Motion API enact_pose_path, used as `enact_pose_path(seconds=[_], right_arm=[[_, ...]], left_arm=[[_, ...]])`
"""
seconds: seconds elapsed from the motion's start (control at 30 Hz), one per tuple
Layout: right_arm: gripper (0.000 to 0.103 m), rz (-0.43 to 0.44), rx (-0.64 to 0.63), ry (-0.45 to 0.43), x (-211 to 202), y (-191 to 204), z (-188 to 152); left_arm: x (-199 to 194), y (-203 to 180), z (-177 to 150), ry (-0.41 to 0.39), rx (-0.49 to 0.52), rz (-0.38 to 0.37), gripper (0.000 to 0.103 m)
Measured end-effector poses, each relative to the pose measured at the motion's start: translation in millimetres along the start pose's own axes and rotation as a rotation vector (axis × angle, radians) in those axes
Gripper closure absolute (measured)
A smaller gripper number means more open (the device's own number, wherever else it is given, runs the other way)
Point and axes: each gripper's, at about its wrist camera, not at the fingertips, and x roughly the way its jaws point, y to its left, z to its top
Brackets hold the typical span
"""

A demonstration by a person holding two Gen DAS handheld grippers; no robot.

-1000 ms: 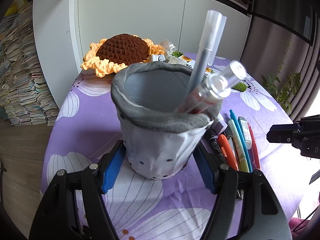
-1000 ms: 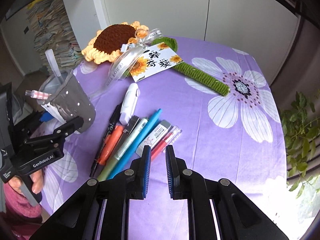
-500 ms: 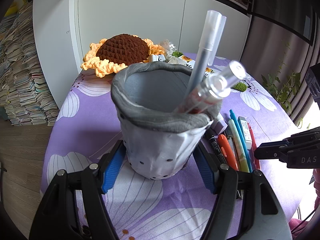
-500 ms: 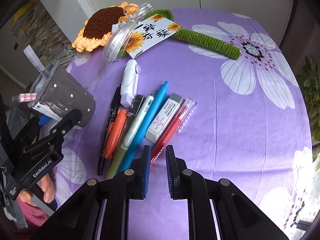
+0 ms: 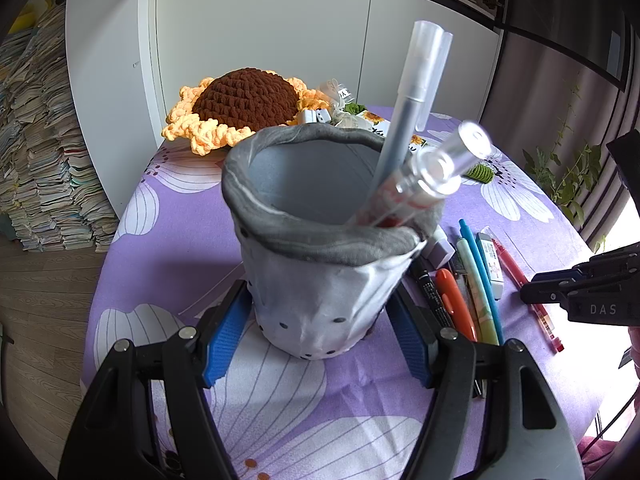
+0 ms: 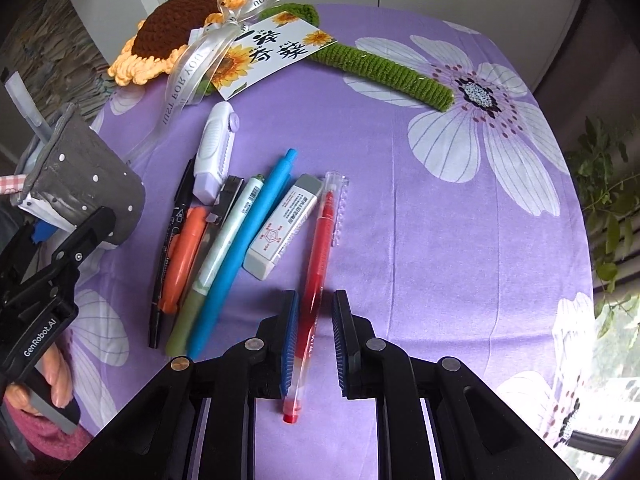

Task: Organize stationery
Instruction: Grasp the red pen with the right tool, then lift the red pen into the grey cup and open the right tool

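My left gripper (image 5: 316, 316) is shut on a grey felt pen cup (image 5: 320, 240) that stands on the purple cloth and holds a clear-capped grey pen (image 5: 404, 120) and a clear tube pen (image 5: 424, 176). The cup also shows in the right wrist view (image 6: 80, 192). My right gripper (image 6: 314, 320) is open, low over the table, its jaws astride a red pen (image 6: 316, 264) without touching it. Left of the red pen lie a white eraser (image 6: 284, 228), a blue pen (image 6: 244, 256), a pale green pen (image 6: 224, 248), an orange marker (image 6: 184, 256) and a black marker (image 6: 168, 248).
A white correction tape (image 6: 214, 148) lies above the pens. A crochet sunflower (image 6: 172, 36) with a green stem (image 6: 384, 68), ribbon and card (image 6: 276, 48) lies at the back. The table edge is at the right, with a plant (image 6: 608, 184) beyond. Stacked papers (image 5: 36, 160) stand on the floor at left.
My right gripper has moved down and forward, so its open jaws now stand on either side of the red pen. The left gripper and cup have not moved.
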Motion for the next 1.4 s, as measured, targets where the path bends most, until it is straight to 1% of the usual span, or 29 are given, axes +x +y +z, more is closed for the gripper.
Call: enact_pose_path(seconds=[0.03,0.13,0.3,0.5,0.7,0.93,1.13,1.23,1.3,1.4], right_arm=[[0.089,-0.008,0.011,-0.003,-1,-5,1],[0.089,0.016,0.034,-0.012,-5,-17,4],[0.088,-0.014,-0.007,-0.04,-9,-15,18],[0.088,-0.005,-0.025,-0.029,0,-9,34],[0.088,-0.029,-0.051,-0.005,10,-4,42],[0.087,-0.007,-0.031,0.019,21,-13,60],[0.087,-0.028,-0.053,0.02,27,-10,72],[0.088,-0.027,-0.064,0.024,25,-5,72],[0.088,-0.006,-0.052,0.023,21,-8,70],[0.088,0.021,-0.039,-0.037,-4,-8,64]], left_arm=[[0,0,0,0.0,0.0,0.0,0.034],[0,0,0,0.0,0.0,0.0,0.034],[0,0,0,0.0,0.0,0.0,0.034],[0,0,0,0.001,0.0,0.0,0.034],[0,0,0,0.001,0.0,0.0,0.034],[-1,0,0,0.001,0.001,-0.001,0.034],[-1,0,0,0.001,0.001,-0.001,0.034],[0,0,0,0.001,0.001,-0.001,0.034],[0,0,1,0.001,0.001,-0.001,0.034],[0,0,0,0.001,0.001,-0.001,0.034]])
